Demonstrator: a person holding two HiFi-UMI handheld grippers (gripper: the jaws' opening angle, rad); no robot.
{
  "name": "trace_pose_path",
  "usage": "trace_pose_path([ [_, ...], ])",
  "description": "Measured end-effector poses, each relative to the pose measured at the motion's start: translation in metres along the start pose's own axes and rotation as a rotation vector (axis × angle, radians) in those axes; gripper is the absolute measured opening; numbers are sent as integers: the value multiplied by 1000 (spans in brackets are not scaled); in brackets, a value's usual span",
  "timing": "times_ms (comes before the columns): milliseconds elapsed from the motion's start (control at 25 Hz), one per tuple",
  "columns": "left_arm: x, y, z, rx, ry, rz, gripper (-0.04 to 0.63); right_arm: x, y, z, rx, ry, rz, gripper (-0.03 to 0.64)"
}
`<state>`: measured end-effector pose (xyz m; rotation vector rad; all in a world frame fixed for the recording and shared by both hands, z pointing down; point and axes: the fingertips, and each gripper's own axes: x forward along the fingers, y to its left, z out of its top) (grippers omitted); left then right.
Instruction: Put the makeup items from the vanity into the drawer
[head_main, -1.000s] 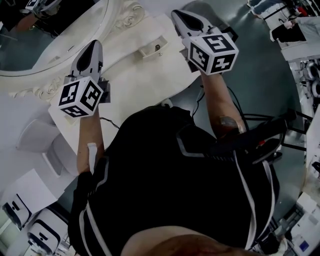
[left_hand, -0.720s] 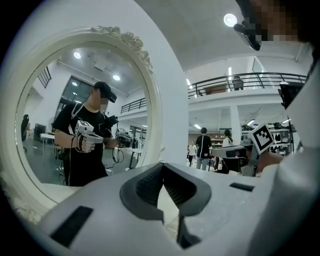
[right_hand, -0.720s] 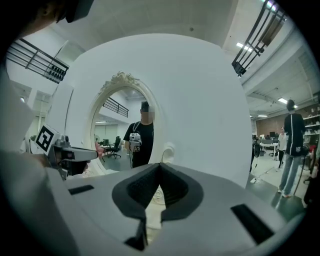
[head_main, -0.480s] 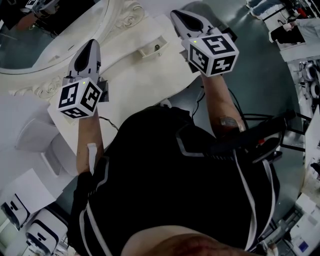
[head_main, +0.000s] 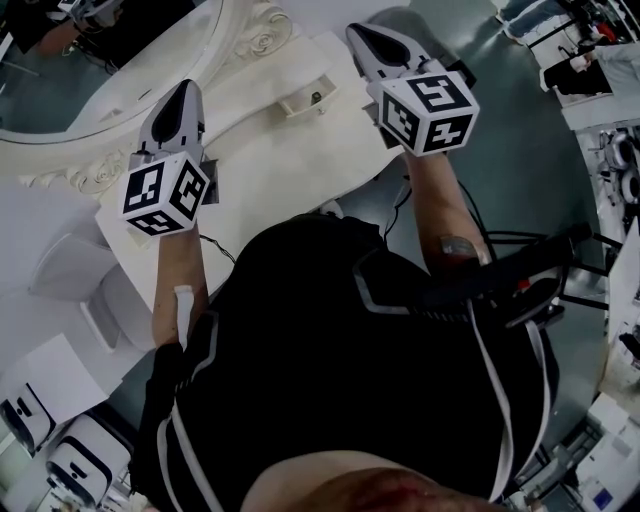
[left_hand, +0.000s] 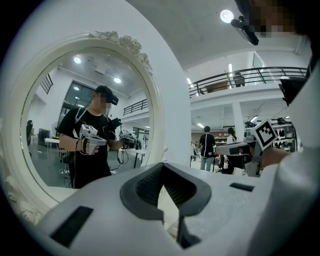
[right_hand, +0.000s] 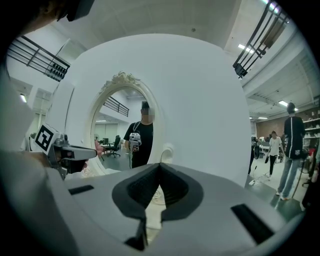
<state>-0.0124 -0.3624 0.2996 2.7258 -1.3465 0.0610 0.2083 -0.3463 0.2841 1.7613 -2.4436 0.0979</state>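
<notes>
Atop the white vanity stands an ornate mirror.

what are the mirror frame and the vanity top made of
Mirror frame: cream-painted carved wood or moulded resin, can't tell which; raised scrolls, matte.
Vanity top: probably painted wood or board; smooth, flat, same cream.

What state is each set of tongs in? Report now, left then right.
Left tongs: closed, holding nothing.
Right tongs: closed, holding nothing.
</notes>
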Motion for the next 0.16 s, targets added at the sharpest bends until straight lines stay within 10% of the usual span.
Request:
trace_pose_path([
  [160, 0, 0, -1, -10, -1, 3, 3, 0, -1, 1, -1, -1, 0, 3],
])
